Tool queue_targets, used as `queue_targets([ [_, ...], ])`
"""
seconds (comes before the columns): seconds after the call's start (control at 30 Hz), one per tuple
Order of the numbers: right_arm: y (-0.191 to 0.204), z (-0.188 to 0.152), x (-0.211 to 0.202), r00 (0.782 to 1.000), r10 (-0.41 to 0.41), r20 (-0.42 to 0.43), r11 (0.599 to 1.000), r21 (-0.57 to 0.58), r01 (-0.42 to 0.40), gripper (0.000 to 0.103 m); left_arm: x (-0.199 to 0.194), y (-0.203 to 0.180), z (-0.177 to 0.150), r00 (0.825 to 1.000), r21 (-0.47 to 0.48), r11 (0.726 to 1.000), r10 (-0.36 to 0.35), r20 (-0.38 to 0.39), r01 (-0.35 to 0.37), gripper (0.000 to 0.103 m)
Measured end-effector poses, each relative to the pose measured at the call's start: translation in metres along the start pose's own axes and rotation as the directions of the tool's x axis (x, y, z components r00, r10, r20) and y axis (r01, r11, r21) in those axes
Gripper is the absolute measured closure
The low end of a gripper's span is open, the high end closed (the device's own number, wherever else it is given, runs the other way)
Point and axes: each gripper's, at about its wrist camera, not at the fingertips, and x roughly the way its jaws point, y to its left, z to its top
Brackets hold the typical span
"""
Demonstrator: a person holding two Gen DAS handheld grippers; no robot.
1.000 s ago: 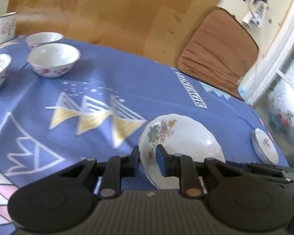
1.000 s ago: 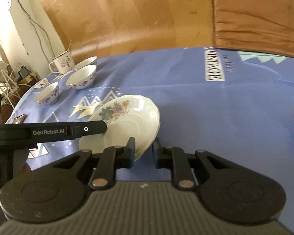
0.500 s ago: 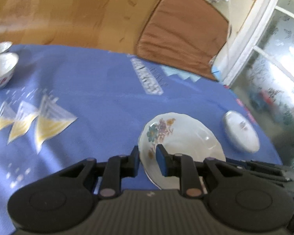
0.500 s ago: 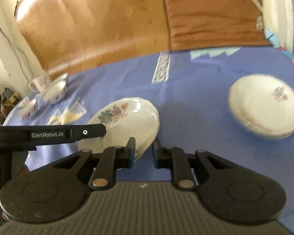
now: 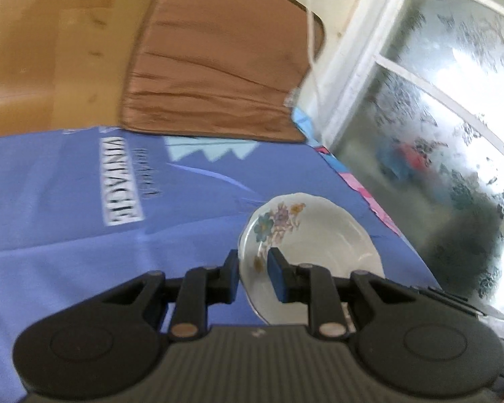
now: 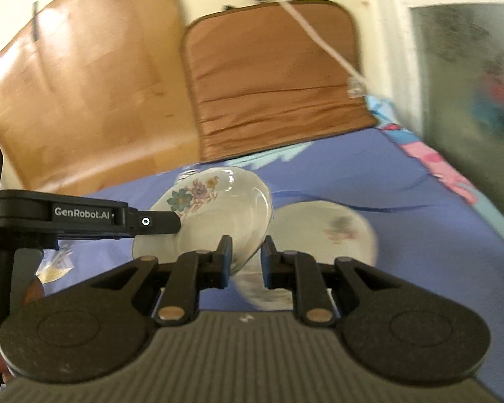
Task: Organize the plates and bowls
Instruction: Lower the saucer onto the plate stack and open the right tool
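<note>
While we hold the floral plate (image 6: 215,208) clear of the blue tablecloth (image 5: 67,201), our left gripper (image 5: 253,277) pinches its near rim and our right gripper (image 6: 247,262) clamps the opposite edge, both nearly closed. It hangs tilted just beside a second plate (image 6: 329,231) lying on the cloth. Stacking seems imminent but not done; no bowls show here.
</note>
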Motion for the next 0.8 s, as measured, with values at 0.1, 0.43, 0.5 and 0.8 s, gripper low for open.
queue_targets([
  [0.1, -0.017, -0.001, -0.001, 0.999, -0.035, 0.001, 0.999, 0.026, 0.035, 0.082, 0.018, -0.014, 0.001, 1.000, 0.023, 1.000, -0.013, -0.028, 0.013, 0.084],
  [0.43, -0.030, -0.009, 0.002, 0.990, -0.139, 0.028, 0.990, 0.014, 0.139, 0.077, 0.044, -0.033, -0.008, 0.998, 0.101, 0.995, 0.010, -0.059, -0.004, 0.080],
  [0.5, -0.028, -0.010, 0.001, 0.983, -0.177, 0.055, 0.984, 0.008, 0.177, 0.062, 0.042, -0.034, -0.010, 0.998, 0.110, 0.994, 0.012, -0.058, -0.005, 0.080],
  [0.8, -0.011, -0.012, -0.006, 0.924, -0.318, 0.211, 0.942, -0.039, 0.334, 0.033, 0.010, -0.008, -0.013, 1.000, 0.062, 0.998, -0.012, -0.011, 0.013, 0.077],
])
